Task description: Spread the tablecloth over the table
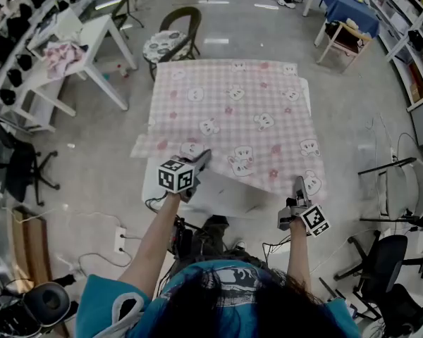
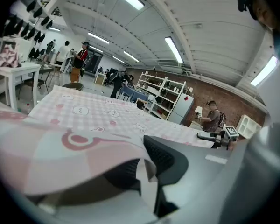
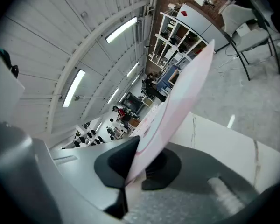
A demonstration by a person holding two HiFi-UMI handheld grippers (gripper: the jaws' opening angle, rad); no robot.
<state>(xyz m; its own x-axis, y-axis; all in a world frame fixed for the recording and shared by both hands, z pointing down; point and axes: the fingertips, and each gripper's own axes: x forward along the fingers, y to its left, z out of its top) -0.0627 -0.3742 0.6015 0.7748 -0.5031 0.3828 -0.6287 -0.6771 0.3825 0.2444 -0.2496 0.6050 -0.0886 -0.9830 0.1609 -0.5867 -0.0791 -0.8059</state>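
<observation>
Clamping tablecloth [image 1: 233, 111]: left hand-held gripper [image 1: 203, 155], right hand-held gripper [image 1: 298, 182]

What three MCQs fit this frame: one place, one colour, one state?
1. Where is the cushioned chair?
A) beyond the table's far end
B) under the table
C) on the table

2. The tablecloth is:
A) plain blue
B) pink-white check with animal faces
C) green stripes

3. The left tool and right tool are:
A) both open, empty
B) only the left gripping
C) both shut on the tablecloth's edge

Key:
1 A, the head view shows it past the far end.
2 B, check and faces are plain there.
3 C, each gripper view shows cloth pinched between its jaws.
</observation>
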